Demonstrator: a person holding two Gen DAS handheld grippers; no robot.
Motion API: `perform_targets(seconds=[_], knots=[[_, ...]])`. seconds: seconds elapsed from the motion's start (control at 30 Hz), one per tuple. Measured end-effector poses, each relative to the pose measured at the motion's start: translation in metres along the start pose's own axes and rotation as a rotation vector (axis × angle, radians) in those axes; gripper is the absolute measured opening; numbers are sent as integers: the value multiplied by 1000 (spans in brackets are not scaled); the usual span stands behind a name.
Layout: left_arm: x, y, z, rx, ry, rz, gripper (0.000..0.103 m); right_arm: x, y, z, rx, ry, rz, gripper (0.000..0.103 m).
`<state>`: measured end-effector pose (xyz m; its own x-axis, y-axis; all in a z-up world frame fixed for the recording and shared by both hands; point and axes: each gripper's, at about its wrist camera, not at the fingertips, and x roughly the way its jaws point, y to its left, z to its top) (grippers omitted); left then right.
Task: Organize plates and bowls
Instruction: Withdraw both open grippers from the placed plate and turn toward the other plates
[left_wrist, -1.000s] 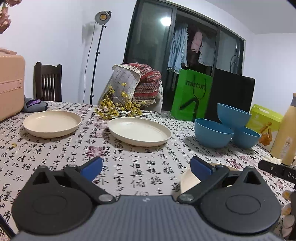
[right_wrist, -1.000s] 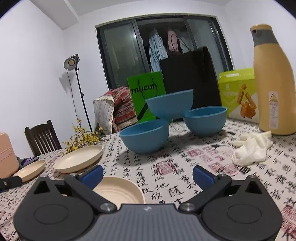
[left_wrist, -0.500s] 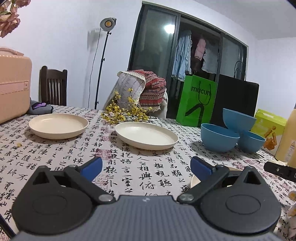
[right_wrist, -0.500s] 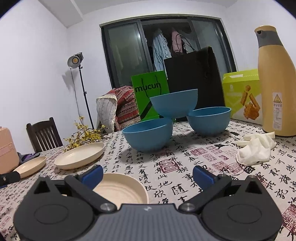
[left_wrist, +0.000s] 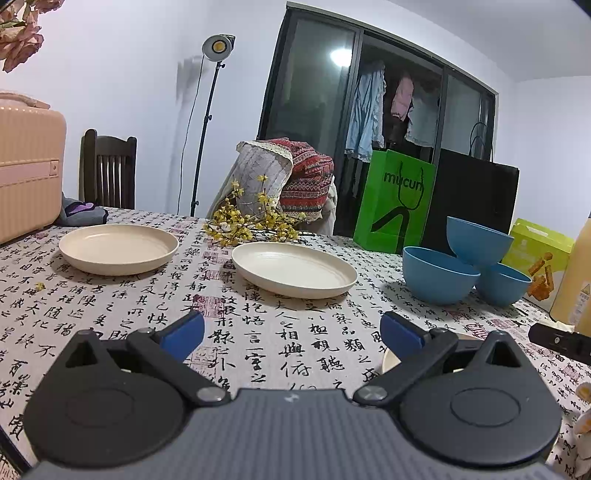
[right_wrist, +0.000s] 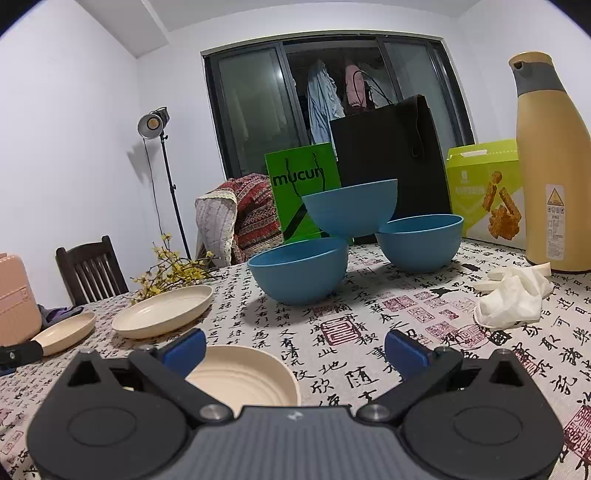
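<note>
Compared with the earlier frames, both views are seen to have been lowered and tipped up slightly, so that the desk (left_wrist: 295, 332) with its calligraphy-printed cloth is viewed at a flatter angle; no dish is seen to have been shifted.

Across the bottom of the left wrist view, the left hand-held gripper (left_wrist: 291, 332) is held released, its blue-tipped fingers spread wide with only printed cloth between them. Two cream round plastic plates are shown beyond it, one at middle left (left_wrist: 118, 248) and one at centre (left_wrist: 293, 268), well apart from each other. At middle right, three blue round plastic bowls are grouped: a near bowl (left_wrist: 437, 274), a far bowl (left_wrist: 504, 283), and a tilted top bowl (left_wrist: 478, 240) resting on the rims of both.

Along the bottom of the right wrist view, the right hand-held gripper (right_wrist: 295, 349) is likewise held released and nothing is grasped. A small cream round dish (right_wrist: 242, 378) is seen just beside its left finger, partly hidden by the gripper body. A crumpled white cloth (right_wrist: 511, 301) and a tall tan bottle (right_wrist: 550, 177) are shown at right.
</note>
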<state>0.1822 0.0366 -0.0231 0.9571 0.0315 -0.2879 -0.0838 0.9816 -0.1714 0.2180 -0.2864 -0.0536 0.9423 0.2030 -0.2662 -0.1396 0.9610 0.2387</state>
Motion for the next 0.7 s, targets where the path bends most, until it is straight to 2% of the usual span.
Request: perform_targets(seconds=[0.7], knots=[[0,1,0,-13,9,13,103,2,-2,0,11,6,-5,103]])
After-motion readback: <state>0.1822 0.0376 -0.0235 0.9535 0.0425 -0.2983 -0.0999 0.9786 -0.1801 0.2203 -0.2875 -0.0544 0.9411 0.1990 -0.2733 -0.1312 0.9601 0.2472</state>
